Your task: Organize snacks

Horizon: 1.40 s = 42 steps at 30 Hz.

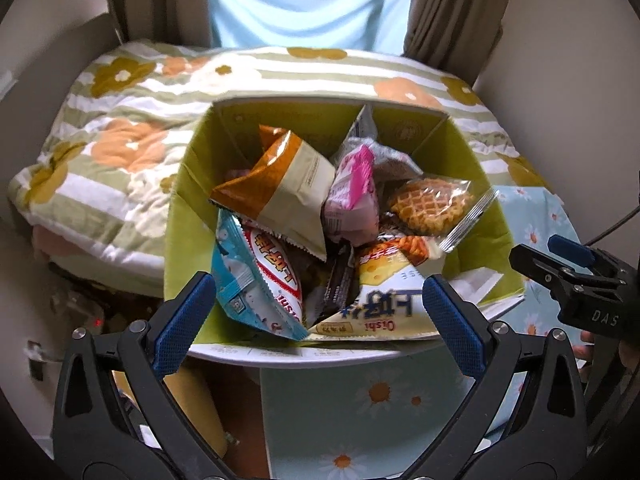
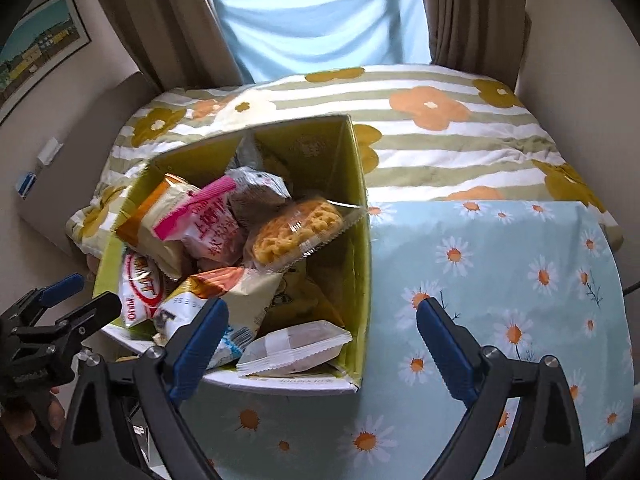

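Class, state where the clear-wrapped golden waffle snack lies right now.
The clear-wrapped golden waffle snack lies on top of the pile in the green cardboard box, at its right side in both views, beside the pink-and-white packet.

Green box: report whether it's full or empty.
Full. The green box is open-topped and heaped with snack packets, including a waffle pack and an orange-and-cream bag rising to its rim.
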Motion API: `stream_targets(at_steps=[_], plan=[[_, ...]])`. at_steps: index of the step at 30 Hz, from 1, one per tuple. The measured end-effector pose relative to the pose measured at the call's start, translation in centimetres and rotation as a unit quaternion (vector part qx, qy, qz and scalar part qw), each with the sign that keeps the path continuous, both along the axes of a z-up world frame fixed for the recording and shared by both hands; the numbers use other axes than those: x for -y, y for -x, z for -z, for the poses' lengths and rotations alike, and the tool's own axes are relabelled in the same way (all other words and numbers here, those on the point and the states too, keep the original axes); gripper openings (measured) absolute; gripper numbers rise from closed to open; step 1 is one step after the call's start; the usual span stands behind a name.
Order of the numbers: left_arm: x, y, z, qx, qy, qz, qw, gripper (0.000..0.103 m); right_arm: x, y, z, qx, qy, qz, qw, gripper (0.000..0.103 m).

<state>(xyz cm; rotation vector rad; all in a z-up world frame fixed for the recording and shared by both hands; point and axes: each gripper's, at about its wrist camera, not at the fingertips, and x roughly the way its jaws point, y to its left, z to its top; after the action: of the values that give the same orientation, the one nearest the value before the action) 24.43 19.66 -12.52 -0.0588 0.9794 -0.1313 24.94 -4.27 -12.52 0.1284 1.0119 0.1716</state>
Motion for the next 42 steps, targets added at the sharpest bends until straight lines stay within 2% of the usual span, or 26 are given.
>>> stream_targets(at_steps=[4,8,15,20,26,30,32,33,42], plan=[[1.1,2.1,-2.4,0.031,-0.007,-0.009,0.9994,0.102,0.6,1.4,-2.2,0.03,-0.005,-0.013,0.999,0.094],[2.9,5.4,-6.1,0.072,-0.009,-0.02,0.9971,0.102,2.4,3.8,-5.8,0.068,-0.003,-0.017,0.998,0.094],[7.1,11.7,-12.2,0.132,0.004,-0.017,0.9911,0.102,6.4,11.0,-13.2,0.148,0.04,-0.003,0.988,0.094],[10.2,16.9,-15.0,0.183,-0.01,-0.016,0.983,0.102,9.0,16.2,-16.1,0.19,0.059,0.019,0.98,0.094],[12.7,21.8,-16.3,0.223,-0.026,-0.029,0.974,0.102,10.9,20.7,-16.7,0.218,0.066,0.035,0.973,0.094],[13.6,23.4,-16.2,0.232,-0.025,-0.028,0.972,0.103,12.1,22.9,-16.5,0.238,0.06,0.038,0.969,0.094],[13.9,24.0,-16.2,0.235,-0.024,-0.029,0.9713,0.102,12.6,23.5,-16.4,0.246,0.054,0.037,0.967,0.095],[14.1,24.2,-16.3,0.236,-0.024,-0.028,0.9711,0.102,12.7,23.7,-16.4,0.246,0.053,0.037,0.967,0.102],[15.4,25.2,-16.6,0.247,-0.031,-0.021,0.9684,0.102,13.6,24.2,-16.3,0.249,0.046,0.049,0.966,0.102]])
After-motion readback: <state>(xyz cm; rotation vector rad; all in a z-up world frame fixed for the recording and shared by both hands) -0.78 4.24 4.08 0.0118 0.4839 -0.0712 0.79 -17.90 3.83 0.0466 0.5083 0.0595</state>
